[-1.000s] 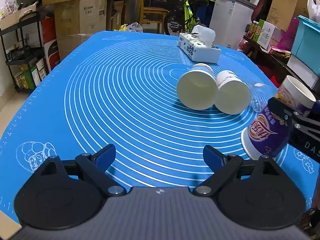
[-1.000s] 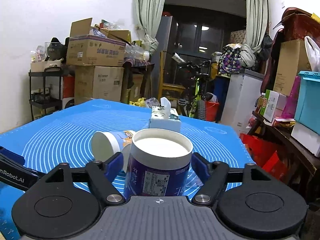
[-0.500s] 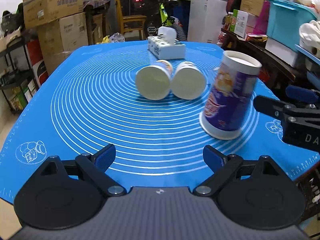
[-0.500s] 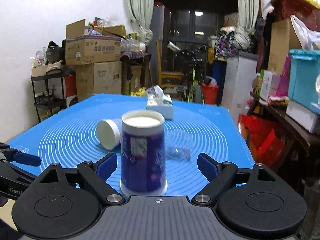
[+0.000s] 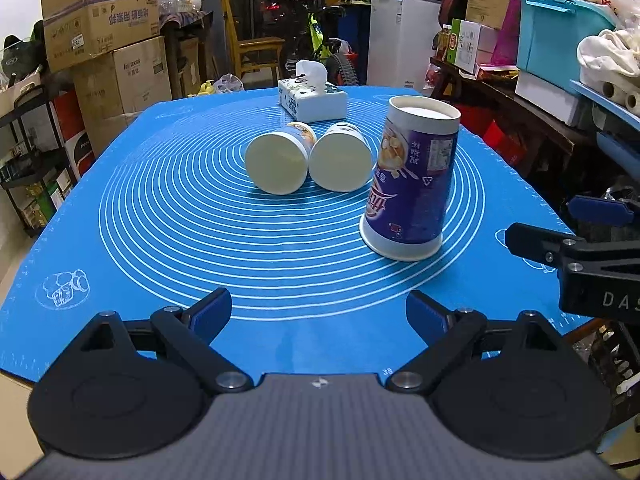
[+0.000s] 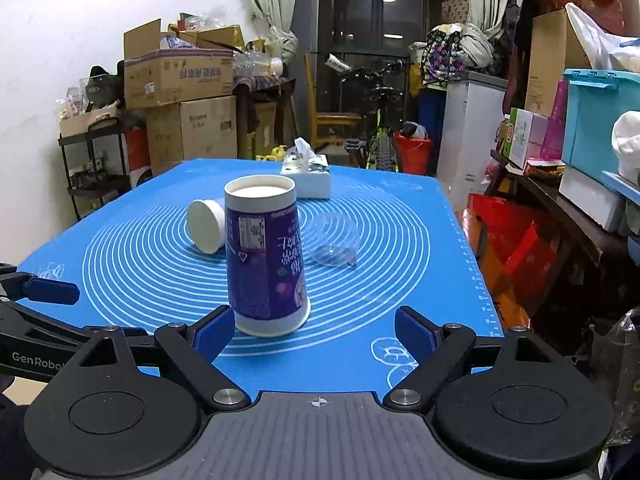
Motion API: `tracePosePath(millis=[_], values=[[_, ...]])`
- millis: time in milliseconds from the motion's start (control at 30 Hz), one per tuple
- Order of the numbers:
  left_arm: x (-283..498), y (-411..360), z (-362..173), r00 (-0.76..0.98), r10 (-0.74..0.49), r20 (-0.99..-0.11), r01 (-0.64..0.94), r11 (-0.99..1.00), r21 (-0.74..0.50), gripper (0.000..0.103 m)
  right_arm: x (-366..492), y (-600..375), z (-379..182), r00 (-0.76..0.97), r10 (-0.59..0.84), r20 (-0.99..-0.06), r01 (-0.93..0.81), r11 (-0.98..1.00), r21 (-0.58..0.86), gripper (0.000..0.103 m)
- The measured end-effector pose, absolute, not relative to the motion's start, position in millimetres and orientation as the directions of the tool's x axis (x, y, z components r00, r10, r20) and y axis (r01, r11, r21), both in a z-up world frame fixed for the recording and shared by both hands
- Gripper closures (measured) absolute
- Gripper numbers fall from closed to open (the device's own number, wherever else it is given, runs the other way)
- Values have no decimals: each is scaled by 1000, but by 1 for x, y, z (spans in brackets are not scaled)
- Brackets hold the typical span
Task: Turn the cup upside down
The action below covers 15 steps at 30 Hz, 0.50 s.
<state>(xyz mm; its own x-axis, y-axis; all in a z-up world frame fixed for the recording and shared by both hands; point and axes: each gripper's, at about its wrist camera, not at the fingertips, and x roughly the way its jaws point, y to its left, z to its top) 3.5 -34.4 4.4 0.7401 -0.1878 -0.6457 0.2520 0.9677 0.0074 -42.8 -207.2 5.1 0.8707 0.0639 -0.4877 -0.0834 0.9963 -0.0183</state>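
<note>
A tall purple paper cup (image 5: 412, 184) stands upside down on the blue mat (image 5: 160, 216), its wide rim down and its white base up. It also shows in the right wrist view (image 6: 264, 256), just ahead of my right gripper (image 6: 314, 330), which is open and empty, with the left fingertip close to the cup's rim. My left gripper (image 5: 320, 314) is open and empty near the mat's front edge. The right gripper's fingers (image 5: 560, 240) show at the right edge of the left wrist view.
Two white cups (image 5: 276, 160) (image 5: 340, 156) lie on their sides mid-mat. A tissue box (image 5: 312, 98) stands at the far side. A clear plastic cup (image 6: 334, 240) lies right of the purple cup. Boxes, shelves and a bicycle surround the table.
My right gripper set the purple cup down on its rim, opened and drew back. The left gripper pulled back and stayed open.
</note>
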Motion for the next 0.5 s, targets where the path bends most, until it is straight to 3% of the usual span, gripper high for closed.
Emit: tracePosePath(millis=[500], values=[[-7,-42,4,742,-184,-644,257,966,19,10,-48,-211,3,856,78,-510,-95,995,-7,15]])
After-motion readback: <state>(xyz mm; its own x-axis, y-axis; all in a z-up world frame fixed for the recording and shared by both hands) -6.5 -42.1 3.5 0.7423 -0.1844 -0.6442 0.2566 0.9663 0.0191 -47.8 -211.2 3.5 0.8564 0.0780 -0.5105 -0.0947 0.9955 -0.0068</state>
